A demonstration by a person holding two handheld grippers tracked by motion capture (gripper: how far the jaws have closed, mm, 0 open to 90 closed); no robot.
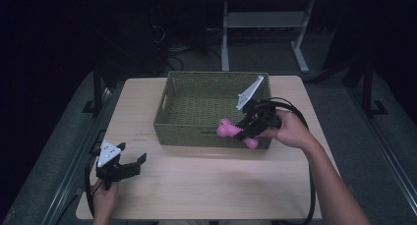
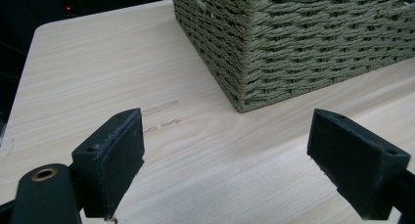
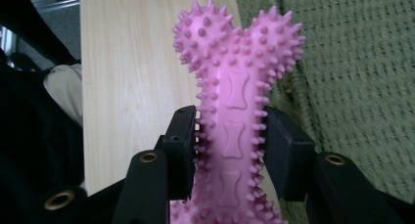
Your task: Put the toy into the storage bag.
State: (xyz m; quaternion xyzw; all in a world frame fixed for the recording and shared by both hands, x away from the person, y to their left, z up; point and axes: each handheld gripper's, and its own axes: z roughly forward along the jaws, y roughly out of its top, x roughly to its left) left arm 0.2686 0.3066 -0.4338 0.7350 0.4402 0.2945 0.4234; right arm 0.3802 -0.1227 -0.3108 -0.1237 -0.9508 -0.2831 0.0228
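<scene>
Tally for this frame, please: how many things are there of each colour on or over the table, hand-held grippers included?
Pink: 1, the spiky bone toy
Green: 1, the woven basket
Black: 2, the left gripper and the right gripper
Total: 4

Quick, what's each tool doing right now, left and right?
Left tool: open, holding nothing, over the table.
Right tool: closed on the pink spiky bone toy, by the basket.

You see a light wooden surface (image 1: 211,185) with rounded corners, faint dark scuff marks (image 2: 164,114) on its grain near the left front. Around it lies grey carpeted floor (image 1: 265,53). Beyond the far edge stands a pale metal frame (image 1: 260,23) with two legs, and dark cables (image 1: 169,50) trail beside it.
</scene>
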